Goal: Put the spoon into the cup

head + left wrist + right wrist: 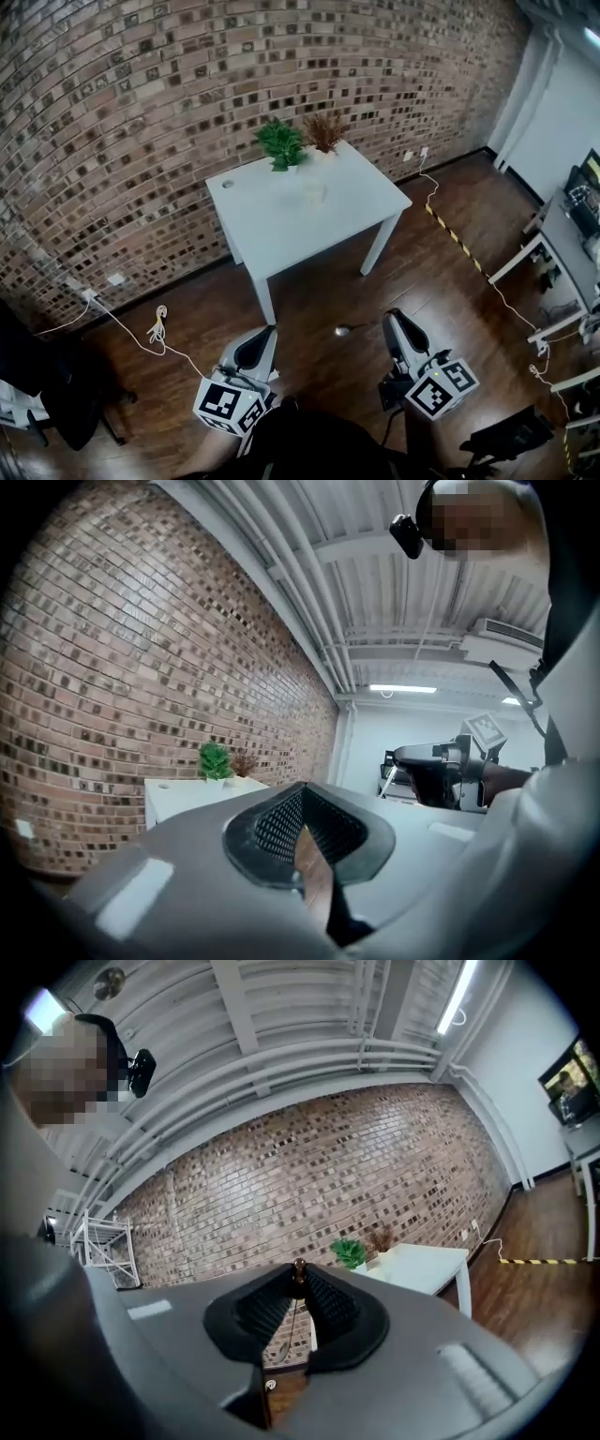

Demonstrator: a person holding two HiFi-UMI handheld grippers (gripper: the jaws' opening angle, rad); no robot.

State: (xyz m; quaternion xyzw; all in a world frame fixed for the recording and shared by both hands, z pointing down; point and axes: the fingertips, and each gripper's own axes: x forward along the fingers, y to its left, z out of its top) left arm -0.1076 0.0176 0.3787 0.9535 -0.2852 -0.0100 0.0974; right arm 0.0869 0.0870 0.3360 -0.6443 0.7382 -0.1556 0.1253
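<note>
The white table (pixel 281 230) stands against the brick wall, well ahead of both grippers. On it is a small clear cup (pixel 314 192). The metal spoon (pixel 345 330) sticks out to the left from my right gripper (pixel 388 321), held level above the wooden floor. In the right gripper view the spoon's end (pixel 298 1267) is pinched at the tips of my right gripper (pixel 298 1277). My left gripper (pixel 268 334) hangs beside it with nothing in it. In its own view the tips of my left gripper (pixel 300 801) meet.
A green plant (pixel 281 142) and a brown dried plant (pixel 324 129) stand at the table's back edge. A white cable (pixel 155 328) lies on the floor at left, with a black chair (pixel 56 394) near it. Yellow-black tape (pixel 455 236) and desks (pixel 562 244) are at right.
</note>
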